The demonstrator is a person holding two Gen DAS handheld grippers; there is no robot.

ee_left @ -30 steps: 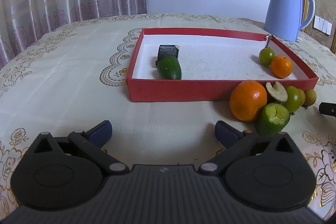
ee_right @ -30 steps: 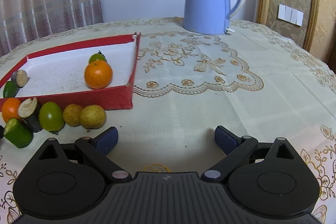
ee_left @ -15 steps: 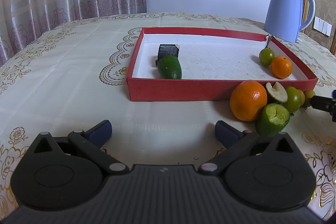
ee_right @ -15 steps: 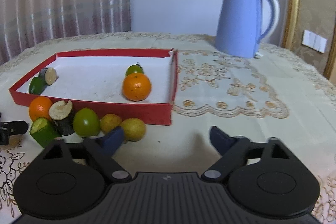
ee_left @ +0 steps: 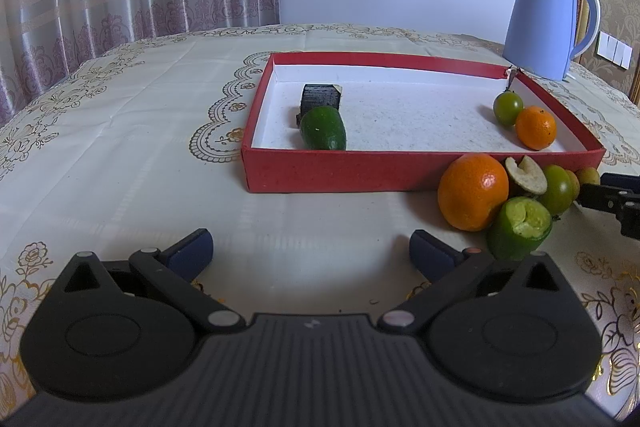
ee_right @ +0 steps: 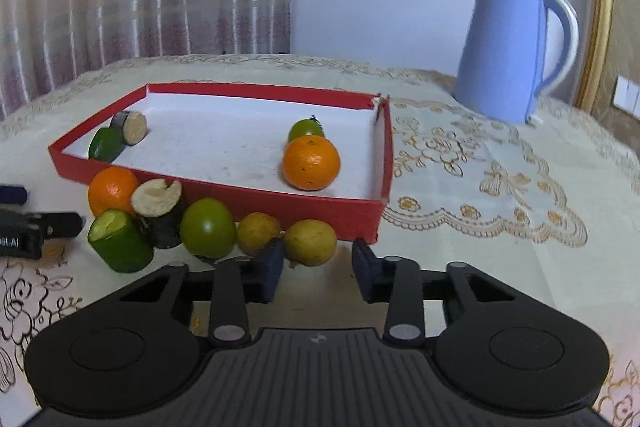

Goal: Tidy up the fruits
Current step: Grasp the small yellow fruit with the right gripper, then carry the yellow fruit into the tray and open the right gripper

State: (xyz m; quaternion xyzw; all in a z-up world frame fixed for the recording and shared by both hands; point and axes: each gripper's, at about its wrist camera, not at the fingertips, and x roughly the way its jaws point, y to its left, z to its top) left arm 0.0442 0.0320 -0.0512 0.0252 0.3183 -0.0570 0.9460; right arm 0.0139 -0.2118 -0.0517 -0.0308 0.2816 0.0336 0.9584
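- Left gripper [ee_left: 310, 249]: fingers spread wide, nothing between them; big orange [ee_left: 473, 191] lies ahead, right of its right finger.
- Right gripper [ee_right: 318, 269]: jaws closing, still apart, around nothing; yellow fruit [ee_right: 310, 241] sits just past the fingertips, beside the red tray [ee_right: 280, 201].

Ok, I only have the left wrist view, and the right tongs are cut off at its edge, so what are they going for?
Observer: The right tongs have the rightmost yellow fruit between their tips. The jaws are closing but not clamped yet.
Operator: Any more yellow ones hidden behind the green fruit?
Observer: One, the second yellow fruit, right beside the round green fruit.
Operator: And that dark chunk in the box?
Observer: The dark chunk shows a pale round cut face from this side.
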